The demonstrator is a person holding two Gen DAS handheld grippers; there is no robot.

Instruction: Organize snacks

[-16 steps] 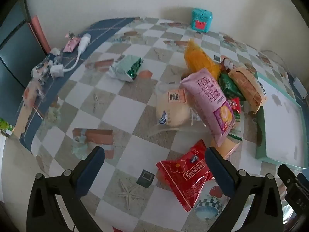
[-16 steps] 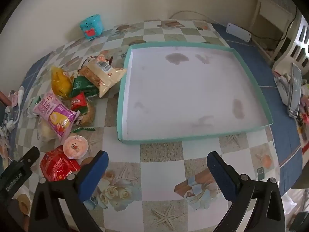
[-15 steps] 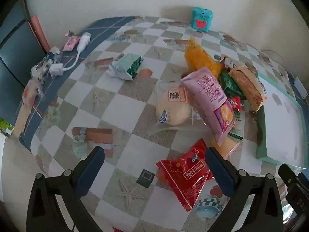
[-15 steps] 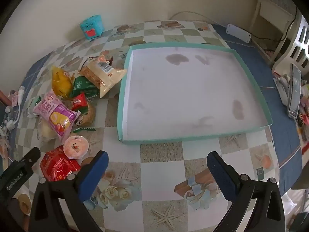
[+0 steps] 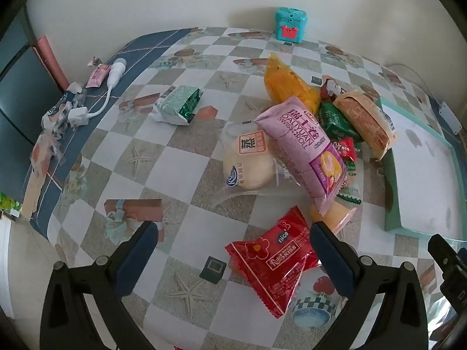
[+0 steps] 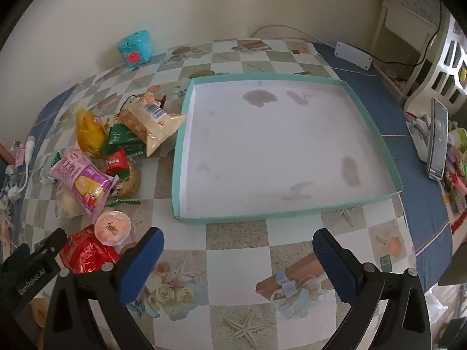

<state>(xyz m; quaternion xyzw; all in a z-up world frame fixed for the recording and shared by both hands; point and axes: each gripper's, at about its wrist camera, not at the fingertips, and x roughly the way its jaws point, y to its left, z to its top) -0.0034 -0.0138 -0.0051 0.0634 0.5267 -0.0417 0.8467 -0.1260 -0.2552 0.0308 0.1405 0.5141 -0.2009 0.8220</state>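
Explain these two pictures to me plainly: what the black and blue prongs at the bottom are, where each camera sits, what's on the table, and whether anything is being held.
The prongs are handheld two-finger grippers, one per hand, each carrying a wide-angle camera that looks out along its fingers. The left gripper gives one picture, the right gripper the other. Both stand wide open and hold nothing. On the checkered table lies a heap of snacks: a red packet, a pink Swiss roll bag, a jelly cup and others. Beside the heap is a shallow teal tray with nothing in it.
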